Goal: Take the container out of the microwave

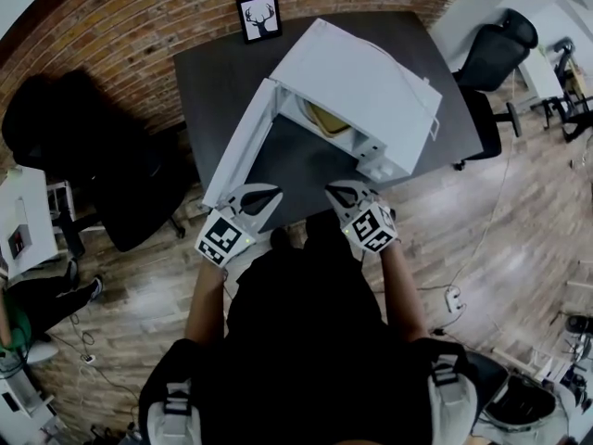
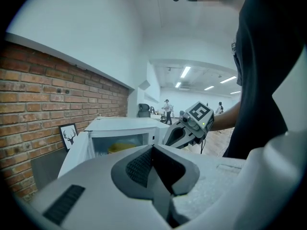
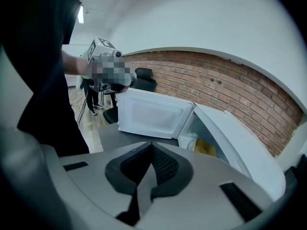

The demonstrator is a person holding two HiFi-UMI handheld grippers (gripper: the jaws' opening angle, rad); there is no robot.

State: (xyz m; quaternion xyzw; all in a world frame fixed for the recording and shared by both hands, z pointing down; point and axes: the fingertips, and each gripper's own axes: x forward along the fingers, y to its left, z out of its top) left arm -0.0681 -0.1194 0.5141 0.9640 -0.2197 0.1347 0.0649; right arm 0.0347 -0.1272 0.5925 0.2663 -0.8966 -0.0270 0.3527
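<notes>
A white microwave (image 1: 366,86) stands on the dark table (image 1: 213,82) with its door (image 1: 239,142) swung open to the left. Inside it sits a yellowish container (image 1: 326,116), also visible as the container (image 2: 122,147) in the left gripper view and the container (image 3: 206,148) in the right gripper view. My left gripper (image 1: 271,192) hovers at the table's near edge below the door, shut with nothing in it. My right gripper (image 1: 334,191) is beside it, in front of the microwave opening, also shut and empty. Both are short of the cavity.
A framed deer picture (image 1: 258,16) leans on the brick wall behind the table. Black office chairs stand at the left (image 1: 111,170) and at the right (image 1: 491,72). The floor around is wood, with cables on it. The microwave door (image 3: 151,114) spans the table's left part.
</notes>
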